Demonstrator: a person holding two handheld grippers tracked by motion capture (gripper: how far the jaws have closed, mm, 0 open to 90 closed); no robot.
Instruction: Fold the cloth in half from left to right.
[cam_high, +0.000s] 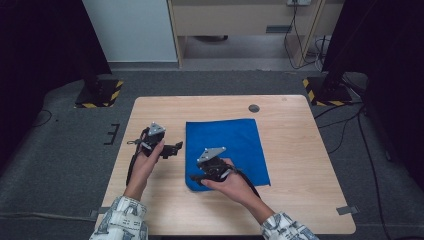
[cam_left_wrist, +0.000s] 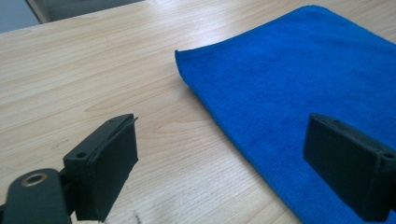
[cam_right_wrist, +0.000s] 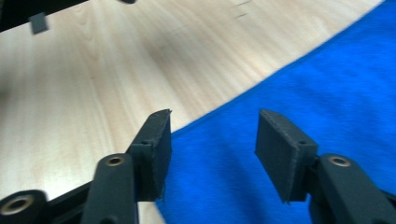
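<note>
A blue cloth (cam_high: 225, 140) lies flat in the middle of the wooden table (cam_high: 300, 160). My left gripper (cam_high: 176, 148) hovers over bare wood just left of the cloth's left edge, its jaws wide open and empty. In the left gripper view the left gripper (cam_left_wrist: 219, 140) frames wood and the cloth (cam_left_wrist: 289, 70). My right gripper (cam_high: 195, 177) sits low at the cloth's near left corner, pointing left. In the right gripper view the right gripper (cam_right_wrist: 212, 140) stands partly open over the edge of the cloth (cam_right_wrist: 303, 93), and its pads press on nothing.
A round cable hole (cam_high: 254, 108) sits near the table's far edge. Two stand bases with yellow-black stripes (cam_high: 97, 92) (cam_high: 325, 90) stand on the carpet beyond the far corners. Cables run along the floor at the right.
</note>
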